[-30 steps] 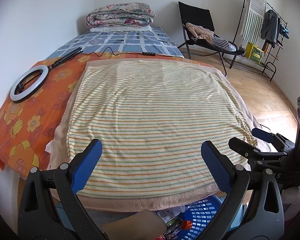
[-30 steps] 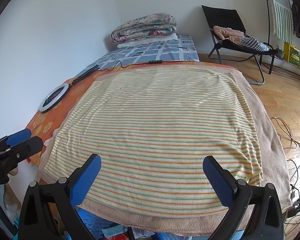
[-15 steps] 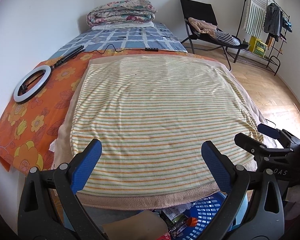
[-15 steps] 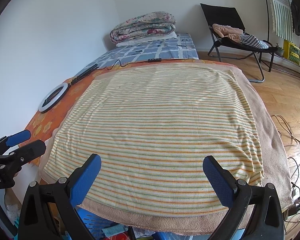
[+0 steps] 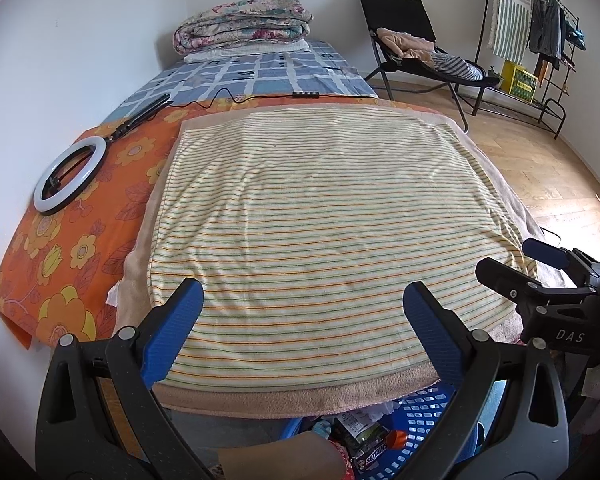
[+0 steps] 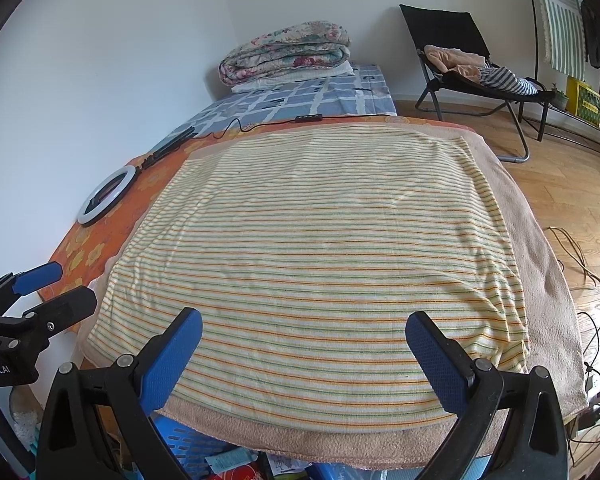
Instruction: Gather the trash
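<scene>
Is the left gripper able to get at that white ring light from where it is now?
Probably yes. The left gripper is open and empty, and the ring light lies bare on the orange sheet, off to its left with nothing between them.

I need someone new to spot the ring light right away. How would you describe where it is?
Start at the bed along the white wall and find the orange floral sheet beside the striped towel. The ring light lies flat on that sheet near the wall, its black stand pointing toward the folded quilt. It is the only white hoop there.
</scene>
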